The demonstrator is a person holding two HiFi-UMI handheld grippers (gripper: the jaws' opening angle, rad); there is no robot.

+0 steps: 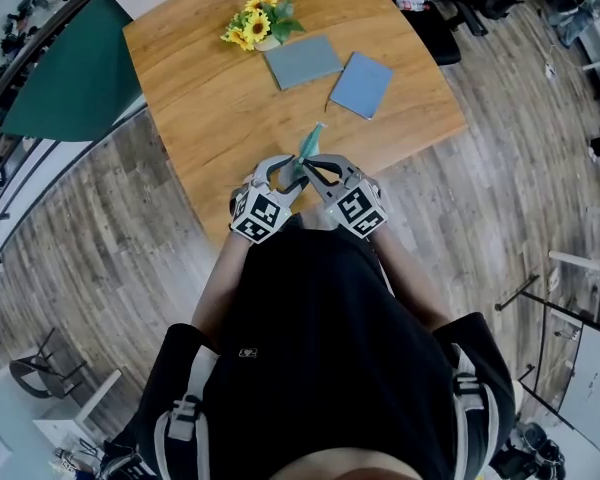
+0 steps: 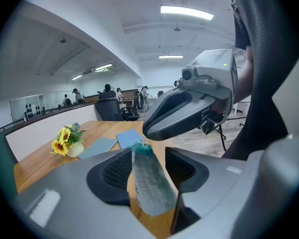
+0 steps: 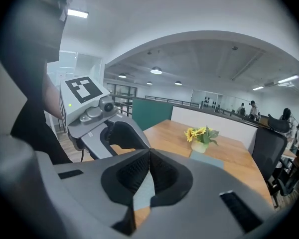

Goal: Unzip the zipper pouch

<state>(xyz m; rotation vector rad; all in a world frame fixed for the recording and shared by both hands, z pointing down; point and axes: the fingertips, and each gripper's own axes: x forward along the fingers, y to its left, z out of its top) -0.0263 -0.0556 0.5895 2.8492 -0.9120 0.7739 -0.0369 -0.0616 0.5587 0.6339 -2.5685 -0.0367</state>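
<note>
The teal mesh zipper pouch (image 2: pixel 150 188) stands lengthwise and free between the wide-apart jaws of the left gripper (image 2: pixel 148 159), over the wooden table (image 1: pixel 210 98), while the right gripper (image 3: pixel 149 154) is clamped on its lower part.

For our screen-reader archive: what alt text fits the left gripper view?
The left tool has its jaws apart around a mesh zipper pouch, not pressing it. The right tool meets the pouch's teal top; sunflowers sit on the wooden table behind.
</note>
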